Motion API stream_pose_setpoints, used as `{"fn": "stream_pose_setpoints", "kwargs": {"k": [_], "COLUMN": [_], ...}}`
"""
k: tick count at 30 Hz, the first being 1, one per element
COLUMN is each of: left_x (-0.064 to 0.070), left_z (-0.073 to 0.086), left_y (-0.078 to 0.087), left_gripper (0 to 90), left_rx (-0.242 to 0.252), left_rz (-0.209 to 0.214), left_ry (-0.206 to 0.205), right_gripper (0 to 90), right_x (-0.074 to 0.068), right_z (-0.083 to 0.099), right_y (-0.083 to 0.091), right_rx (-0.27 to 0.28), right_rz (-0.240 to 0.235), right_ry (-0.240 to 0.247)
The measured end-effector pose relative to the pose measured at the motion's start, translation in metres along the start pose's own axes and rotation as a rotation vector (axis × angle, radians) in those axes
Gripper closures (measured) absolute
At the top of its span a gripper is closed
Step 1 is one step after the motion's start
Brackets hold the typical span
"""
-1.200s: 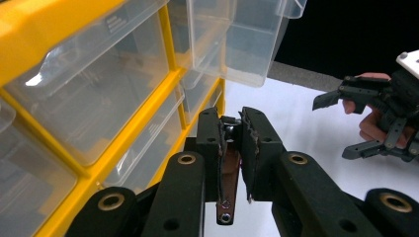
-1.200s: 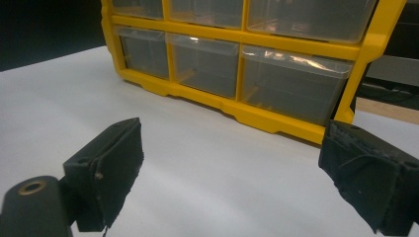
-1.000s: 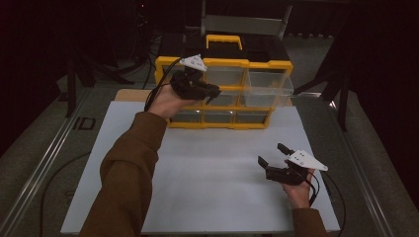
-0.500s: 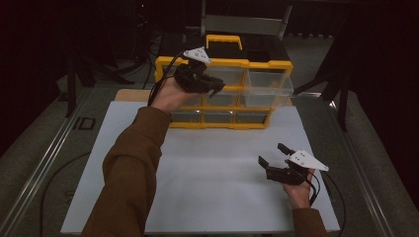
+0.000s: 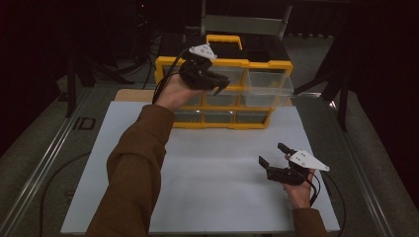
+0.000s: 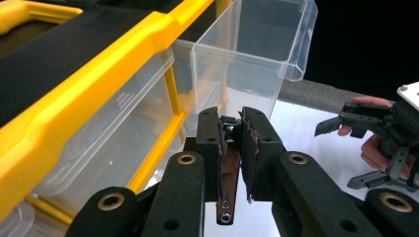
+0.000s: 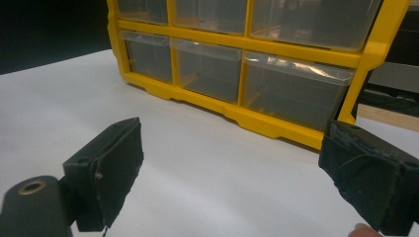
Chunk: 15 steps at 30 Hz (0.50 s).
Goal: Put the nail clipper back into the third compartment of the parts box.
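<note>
Left gripper (image 5: 217, 83) has risen toward the cabinet (image 5: 276, 66) top, clamping a small dark part (image 6: 229, 124); open drawer (image 6: 252, 44) at 12 o'clock. Right gripper (image 5: 274, 159) idle, jaws wide.

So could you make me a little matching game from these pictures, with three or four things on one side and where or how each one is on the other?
Things:
1. left gripper
2. right gripper
3. clear plastic drawer at the top right
4. yellow plastic drawer cabinet with a black top

States or places:
A. pulled out from its slot
B. jaws wide open, low over the white board
C. stands at the far edge of the white board
D. jaws shut on a small dark part

Pairs: 1-D, 2-B, 3-A, 4-C
</note>
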<state>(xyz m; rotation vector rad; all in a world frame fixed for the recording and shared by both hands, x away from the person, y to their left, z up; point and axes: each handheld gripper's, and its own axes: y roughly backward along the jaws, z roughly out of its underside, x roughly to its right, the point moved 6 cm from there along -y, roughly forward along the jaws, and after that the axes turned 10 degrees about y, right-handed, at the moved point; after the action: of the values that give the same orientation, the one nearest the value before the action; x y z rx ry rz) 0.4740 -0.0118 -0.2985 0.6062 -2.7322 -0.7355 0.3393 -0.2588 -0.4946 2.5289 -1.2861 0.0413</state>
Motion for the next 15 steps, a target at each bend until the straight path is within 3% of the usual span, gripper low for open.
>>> {"fn": "stream_pose_setpoints", "kwargs": {"k": [15], "left_x": [0.003], "left_z": [-0.015], "left_y": [-0.005], "left_gripper": [80.8], "left_rx": [-0.003], "left_rz": [0.001], "left_ry": [-0.012], "right_gripper": [9.2], "right_x": [0.001], "right_z": [0.0], "right_y": [0.001], "right_rx": [-0.008], "right_rz": [0.015], "right_ry": [-0.013]}}
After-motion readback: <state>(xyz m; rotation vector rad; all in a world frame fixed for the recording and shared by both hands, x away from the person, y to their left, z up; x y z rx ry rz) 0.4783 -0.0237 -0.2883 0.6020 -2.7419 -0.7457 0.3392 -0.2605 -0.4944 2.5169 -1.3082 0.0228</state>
